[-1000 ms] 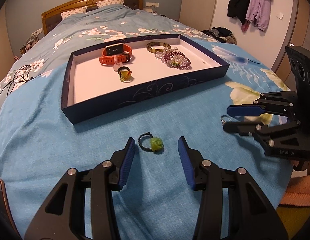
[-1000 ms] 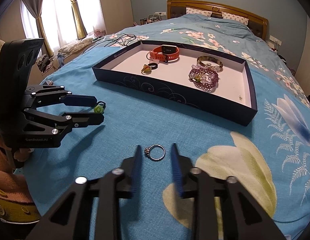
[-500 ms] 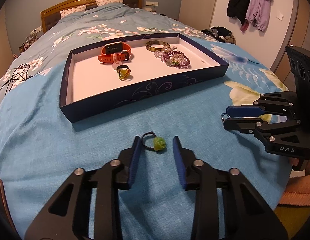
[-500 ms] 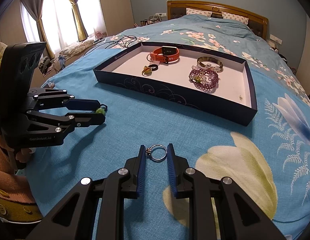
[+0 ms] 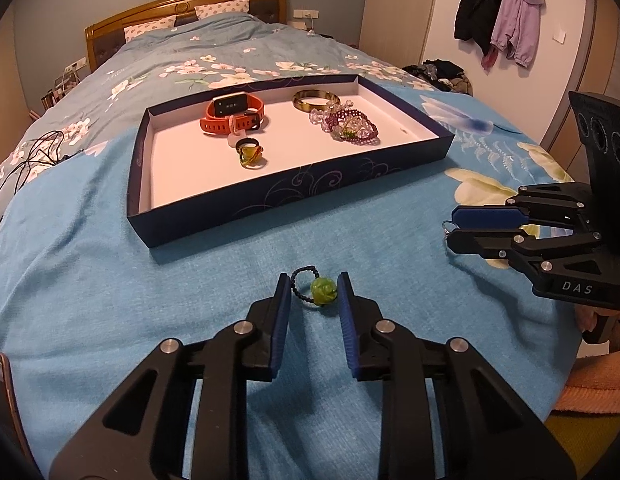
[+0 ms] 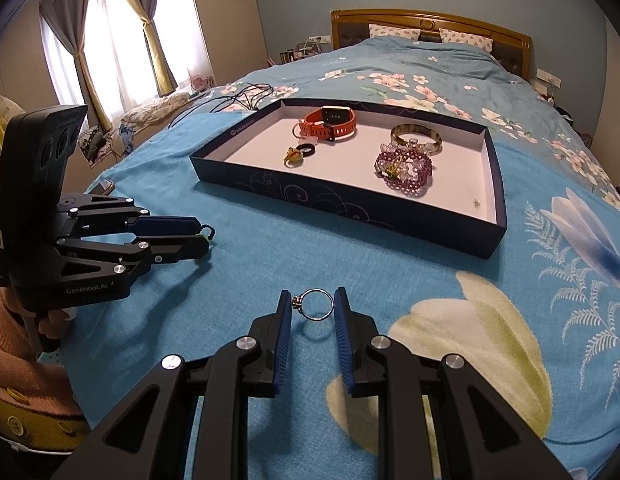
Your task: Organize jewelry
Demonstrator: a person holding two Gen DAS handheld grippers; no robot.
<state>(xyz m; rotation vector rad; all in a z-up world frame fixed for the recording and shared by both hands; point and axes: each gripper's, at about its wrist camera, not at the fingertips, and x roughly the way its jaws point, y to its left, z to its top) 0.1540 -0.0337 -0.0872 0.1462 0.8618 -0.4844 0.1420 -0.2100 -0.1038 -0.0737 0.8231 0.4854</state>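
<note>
A: Daylight comes through the curtained window (image 6: 121,40) in the right wrist view; the panes are blown out white.

B: The left wrist view is dimmer and warmer, and the tray (image 5: 213,216) floor takes a pinkish cast there.

A: Soft shadows lie on the bed (image 6: 390,264) along the tray's near wall and under each gripper.

B: Both pictures are sharp at the middle, without motion blur. The fisheye bends the bed's edges, and the corners go black.
</note>
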